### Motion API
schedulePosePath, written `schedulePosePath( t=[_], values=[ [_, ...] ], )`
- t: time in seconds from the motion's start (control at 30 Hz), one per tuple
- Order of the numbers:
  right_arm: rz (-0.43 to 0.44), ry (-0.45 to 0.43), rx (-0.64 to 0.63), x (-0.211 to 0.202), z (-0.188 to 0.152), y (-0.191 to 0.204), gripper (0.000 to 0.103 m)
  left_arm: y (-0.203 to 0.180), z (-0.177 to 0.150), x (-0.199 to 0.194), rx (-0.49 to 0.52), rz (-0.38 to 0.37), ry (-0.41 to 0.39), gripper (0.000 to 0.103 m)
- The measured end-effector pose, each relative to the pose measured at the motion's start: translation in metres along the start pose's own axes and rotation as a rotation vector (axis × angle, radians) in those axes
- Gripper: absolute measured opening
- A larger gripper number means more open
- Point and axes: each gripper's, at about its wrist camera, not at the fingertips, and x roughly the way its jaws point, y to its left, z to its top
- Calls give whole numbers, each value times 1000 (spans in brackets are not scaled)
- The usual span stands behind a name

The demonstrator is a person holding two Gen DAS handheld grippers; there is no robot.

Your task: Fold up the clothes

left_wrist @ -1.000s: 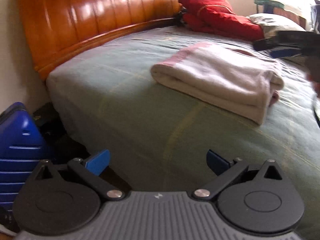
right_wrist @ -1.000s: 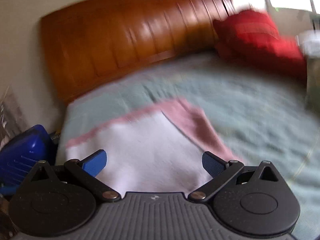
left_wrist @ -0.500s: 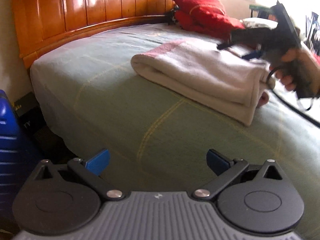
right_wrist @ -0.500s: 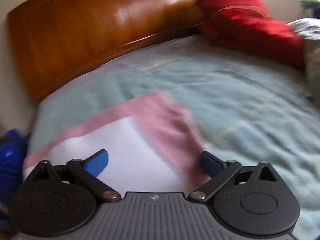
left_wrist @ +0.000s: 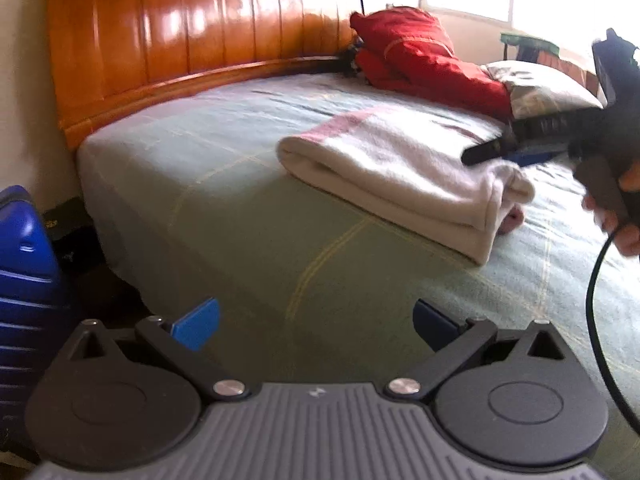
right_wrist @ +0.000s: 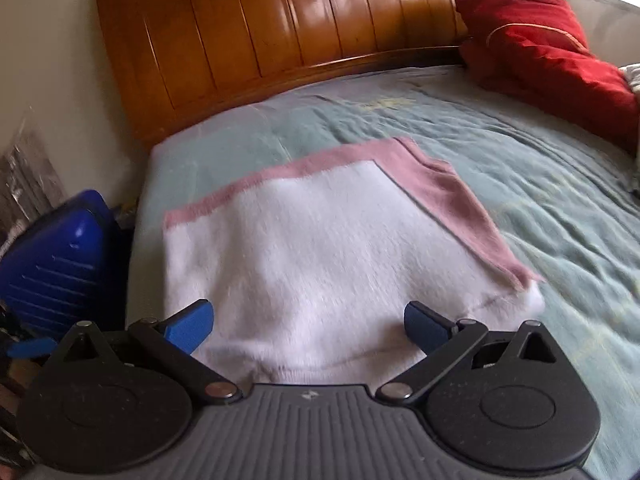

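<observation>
Folded white garment with pink trim lies on the bed, near the corner by the headboard and the left side edge; it looks folded over several layers, a pink bit poking out at its open end in the left wrist view.

Right hand-held gripper: jaws opening, already wide, hovering above the garment's near end; no cloth pinched between the pads. Left hand-held gripper: wide, empty, over the bed's side edge, well apart from the garment.

Risks, as judged:
- A pad catching only the top layer would peel the fold open.
- A sideways push towards the near side edge could slide the bundle off; fleece on a smooth cover probably drags little.
- The right unit's cable hangs close and could snag the cloth.

Surroundings: green bed cover, glossy wooden headboard, red bedding and a pillow farther along, blue suitcase on the floor beside the bed, bright window behind.
</observation>
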Motion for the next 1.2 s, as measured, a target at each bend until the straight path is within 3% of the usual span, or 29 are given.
schedulePosePath(
  t=[0.1, 0.2, 0.3, 0.4, 0.53, 0.73, 0.93, 1.2],
  values=[
    [15, -4, 21, -24, -2, 12, 103, 4, -1, -10, 12, -1, 3, 102],
    [58, -73, -32, -36, -4, 32, 103, 0, -1, -20, 33, 25, -8, 102],
    [71, -51, -67, -24, -5, 48, 103, -6, -2, -32, 48, 22, -13, 102],
    [-10, 51, -21, -11, -14, 47, 103, -9, -2, -39, 67, 37, 7, 102],
    [-54, 54, 7, -50, -38, 53, 103, -14, -1, -39, 114, 60, 33, 102],
    [-147, 78, 100, -107, -84, 58, 103, -35, 4, -29, 101, 64, 89, 102],
    [-251, 89, 196, -130, -123, 65, 103, -62, 1, -37, 151, 22, 100, 102],
    [-309, 43, 202, -162, -145, 76, 103, -90, 5, -57, 208, -11, 97, 102]
  ],
)
